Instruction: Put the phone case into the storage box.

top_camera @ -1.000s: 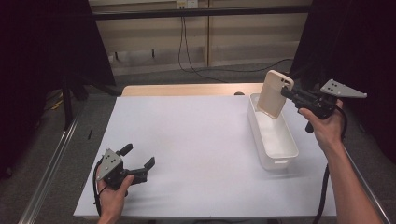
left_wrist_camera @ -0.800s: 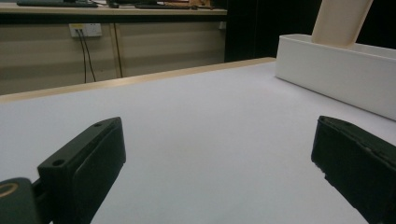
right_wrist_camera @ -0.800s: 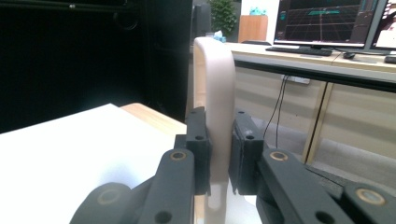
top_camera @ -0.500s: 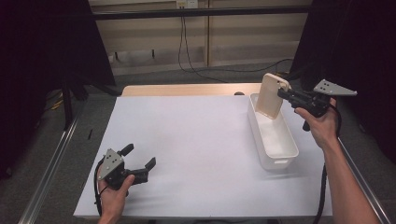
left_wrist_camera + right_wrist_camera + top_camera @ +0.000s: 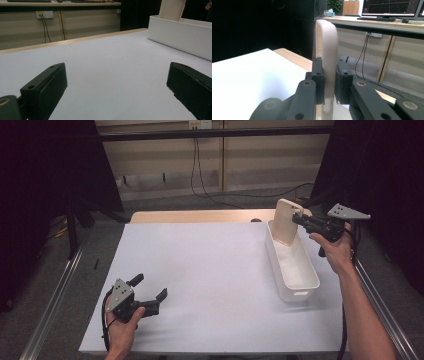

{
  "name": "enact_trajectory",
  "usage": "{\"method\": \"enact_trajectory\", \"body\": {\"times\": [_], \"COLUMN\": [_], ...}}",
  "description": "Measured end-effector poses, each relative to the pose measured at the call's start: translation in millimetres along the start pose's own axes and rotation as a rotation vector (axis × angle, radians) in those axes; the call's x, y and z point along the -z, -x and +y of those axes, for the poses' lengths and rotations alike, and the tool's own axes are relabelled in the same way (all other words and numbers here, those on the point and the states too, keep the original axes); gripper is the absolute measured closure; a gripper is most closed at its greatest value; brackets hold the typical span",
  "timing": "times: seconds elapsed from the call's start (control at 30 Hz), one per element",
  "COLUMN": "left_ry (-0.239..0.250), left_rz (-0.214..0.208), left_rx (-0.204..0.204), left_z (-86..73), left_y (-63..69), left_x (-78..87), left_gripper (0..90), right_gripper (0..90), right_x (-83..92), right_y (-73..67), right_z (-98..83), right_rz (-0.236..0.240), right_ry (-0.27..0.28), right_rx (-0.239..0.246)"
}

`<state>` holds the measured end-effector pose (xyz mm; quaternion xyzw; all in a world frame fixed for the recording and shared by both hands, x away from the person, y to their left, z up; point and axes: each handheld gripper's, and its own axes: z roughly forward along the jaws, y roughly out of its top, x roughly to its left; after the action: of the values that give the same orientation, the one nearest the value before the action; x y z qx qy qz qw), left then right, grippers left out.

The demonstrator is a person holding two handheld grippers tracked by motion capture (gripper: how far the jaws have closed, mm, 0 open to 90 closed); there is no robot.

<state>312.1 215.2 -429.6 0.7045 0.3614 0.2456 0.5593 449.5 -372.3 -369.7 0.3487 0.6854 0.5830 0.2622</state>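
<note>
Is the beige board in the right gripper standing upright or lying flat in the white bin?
Upright. The beige board stands on end, clamped by the right gripper, its lower edge dipping into the white bin's far end.

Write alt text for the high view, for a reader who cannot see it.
The right gripper holds a pale, flat board upright over the far end of a long white bin on a white table. The left gripper rests open near the front left corner, gripping nothing.

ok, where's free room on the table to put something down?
The white sheet is bare between the left claw and the bin, back to the wooden edge. It is tight on the right: the right claw holds a beige board over the bin's far end.
</note>
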Motion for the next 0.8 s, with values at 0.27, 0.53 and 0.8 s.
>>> {"method": "enact_trajectory", "body": {"times": [0.27, 0.53, 0.8], "left_ry": [-0.001, -0.007, -0.008], "left_rz": [0.002, 0.0, -0.006], "left_rx": [0.002, -0.005, -0.006], "left_z": [-0.2, -0.6, -0.7], "left_y": [0.3, -0.7, 0.1], "left_x": [-1.8, -3.2, -4.3], "left_gripper": [3.1, 3.0, 3.1], "right_gripper": [80.5, 80.5, 80.5], "right_x": [-10.0, -16.8, -23.7], "right_y": [6.2, 10.5, 14.5], "right_z": [-10.4, -17.8, -26.5], "right_rz": [-0.011, -0.022, -0.026], "right_ry": [-0.01, -0.016, -0.037], "right_rx": [-0.005, -0.014, -0.019]}}
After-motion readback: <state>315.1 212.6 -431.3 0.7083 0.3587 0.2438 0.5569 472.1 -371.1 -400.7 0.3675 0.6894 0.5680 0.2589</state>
